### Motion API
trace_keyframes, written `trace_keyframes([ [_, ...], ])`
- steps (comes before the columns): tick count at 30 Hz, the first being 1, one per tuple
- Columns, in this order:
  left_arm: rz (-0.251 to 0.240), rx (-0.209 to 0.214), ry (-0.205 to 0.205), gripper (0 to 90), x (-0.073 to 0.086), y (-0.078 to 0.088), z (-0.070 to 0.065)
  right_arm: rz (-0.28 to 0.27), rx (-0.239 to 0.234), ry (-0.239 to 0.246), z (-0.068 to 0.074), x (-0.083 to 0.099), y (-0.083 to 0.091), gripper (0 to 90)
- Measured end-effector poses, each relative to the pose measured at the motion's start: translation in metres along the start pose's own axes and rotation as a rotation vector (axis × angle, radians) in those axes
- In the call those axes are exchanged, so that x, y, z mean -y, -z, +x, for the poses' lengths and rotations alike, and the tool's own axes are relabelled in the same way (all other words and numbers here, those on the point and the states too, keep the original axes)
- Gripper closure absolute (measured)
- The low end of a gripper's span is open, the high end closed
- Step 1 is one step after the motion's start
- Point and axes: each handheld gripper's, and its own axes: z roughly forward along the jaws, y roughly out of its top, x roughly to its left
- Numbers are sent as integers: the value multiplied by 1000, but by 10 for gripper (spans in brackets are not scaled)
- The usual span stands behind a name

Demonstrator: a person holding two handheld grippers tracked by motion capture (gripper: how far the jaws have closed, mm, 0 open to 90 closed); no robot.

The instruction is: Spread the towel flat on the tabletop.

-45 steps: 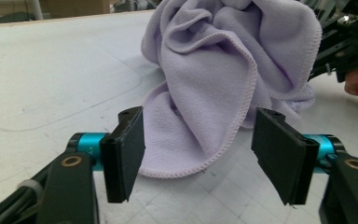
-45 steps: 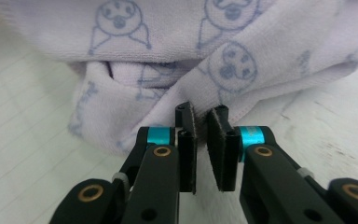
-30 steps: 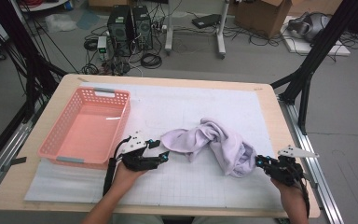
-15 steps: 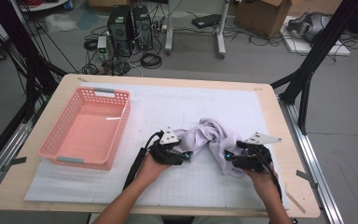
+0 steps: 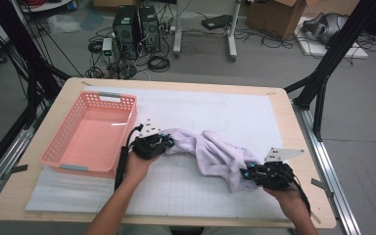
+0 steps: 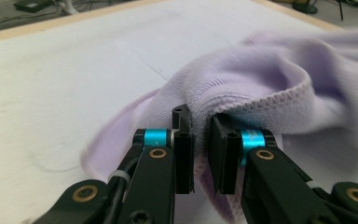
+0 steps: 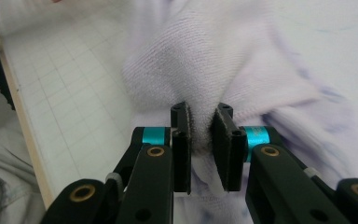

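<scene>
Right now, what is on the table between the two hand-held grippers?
In the high view, the crumpled pale lilac cloth stretches between the left hand-held gripper and the right hand-held gripper. Each has just closed on one end of it.

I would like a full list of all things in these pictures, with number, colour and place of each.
towel: one, pale lilac, bunched on the mat between the two claws
basket: one, pink, on the left part of the table
mat: one, white with a grid, covering the table
table: one, light wood
computer towers: two, black, on the floor behind
cardboard box: one, brown, floor at the back
left claw: black, shut on the towel's hem
right claw: black, shut on the towel's other end
</scene>
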Motion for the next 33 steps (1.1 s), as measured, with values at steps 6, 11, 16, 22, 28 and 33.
trace_keyframes([
  [6,11,7,-9,806,0,0,-1,-3,210,-28,-12,0,20,671],
  [11,1,7,2,804,1,-5,-2,-129,197,24,1,-21,17,486],
  [16,-16,7,26,804,0,-8,0,-132,64,137,22,-50,-15,408],
  [22,-36,11,29,804,-5,-14,-1,12,-18,286,44,-68,-84,360],
  [28,-32,24,42,804,-3,-16,2,176,103,289,30,-68,-120,705],
  [33,-40,13,58,795,-2,-18,4,81,-11,185,16,-71,-107,861],
])
